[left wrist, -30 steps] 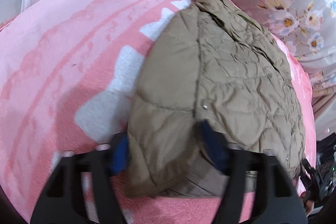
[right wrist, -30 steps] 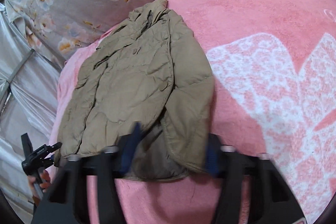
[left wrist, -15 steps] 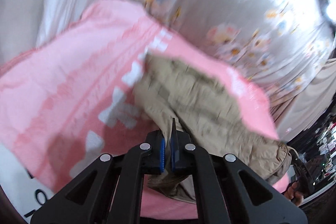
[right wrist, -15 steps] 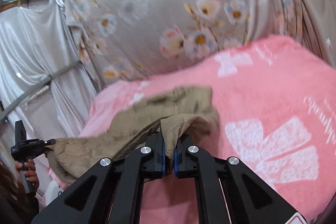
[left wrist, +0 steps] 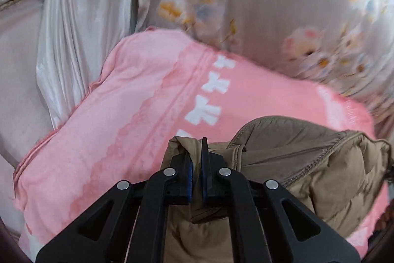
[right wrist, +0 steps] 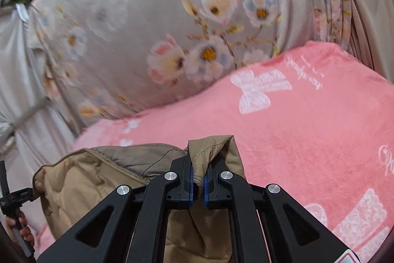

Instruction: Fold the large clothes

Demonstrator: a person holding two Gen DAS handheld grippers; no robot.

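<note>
Change: a second ago the tan quilted puffer jacket lay flat on the pink plush blanket with white bow prints, its near hem between wide jaws on both sides; now that hem hangs in the air.
Left gripper: jaws have just been closing and are now pinched nearly together on a fold of the jacket's hem.
Right gripper: likewise, jaws have just been closing and now clamp a bunched corner of the hem.
Jacket now: its near edge is raised off the blanket between the two grippers, sagging in a loose arc so the lining shows; how much of its far part rests on the bed cannot be seen.
Surroundings: grey floral curtain fills the upper half of both views, which a second ago looked down on the bed.
Meaning for the task: both grips appear secure, so the fold is probably beginning, with the hem likely to be carried toward the collar.
Risk: slippery padded fabric may slide out of such narrow pinches.
</note>
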